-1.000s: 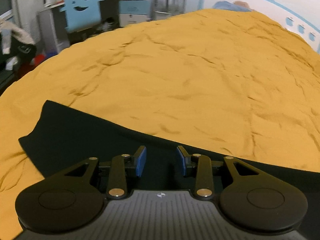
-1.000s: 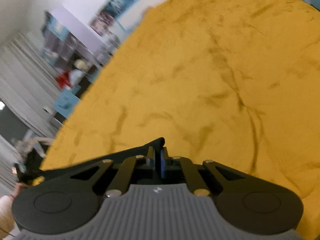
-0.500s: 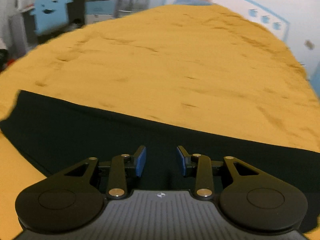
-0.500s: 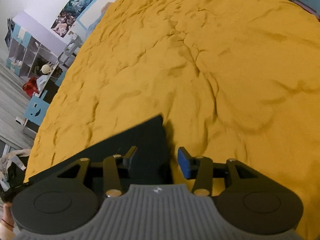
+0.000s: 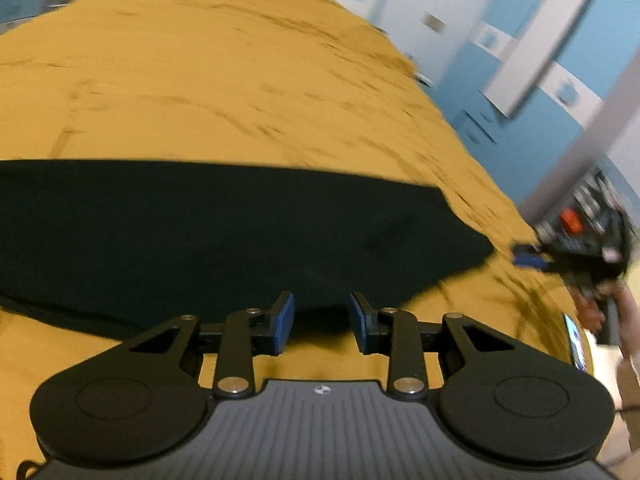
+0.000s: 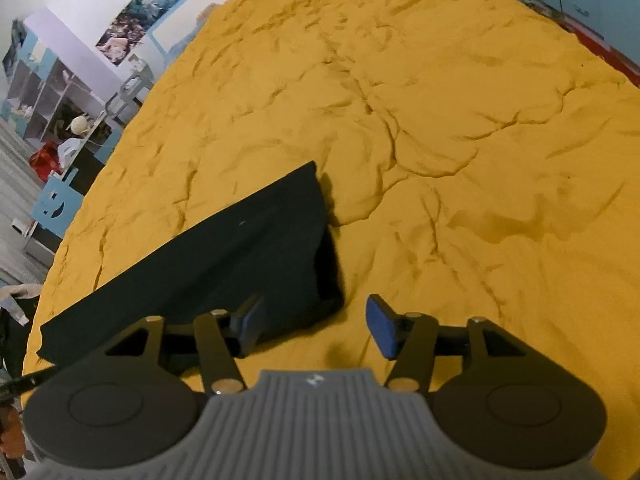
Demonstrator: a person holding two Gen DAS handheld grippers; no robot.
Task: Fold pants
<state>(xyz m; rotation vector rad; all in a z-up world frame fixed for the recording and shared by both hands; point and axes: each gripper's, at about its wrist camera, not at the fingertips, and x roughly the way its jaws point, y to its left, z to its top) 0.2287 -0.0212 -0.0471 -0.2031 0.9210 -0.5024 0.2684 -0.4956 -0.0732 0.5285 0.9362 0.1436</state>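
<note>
- The black fabric pants [image 5: 224, 224] lie flat as a long folded band on the wrinkled mustard-yellow bedspread [image 5: 224, 80].
- The left gripper [image 5: 320, 322] hovers at the band's near edge, its blue-padded jaws apart with nothing between them.
- The right gripper [image 6: 316, 326] hangs just short of the pants' end [image 6: 320, 280]; its jaws are opening, bare bedspread between them.
- The garment's end lies ahead and left of the right gripper.
</note>
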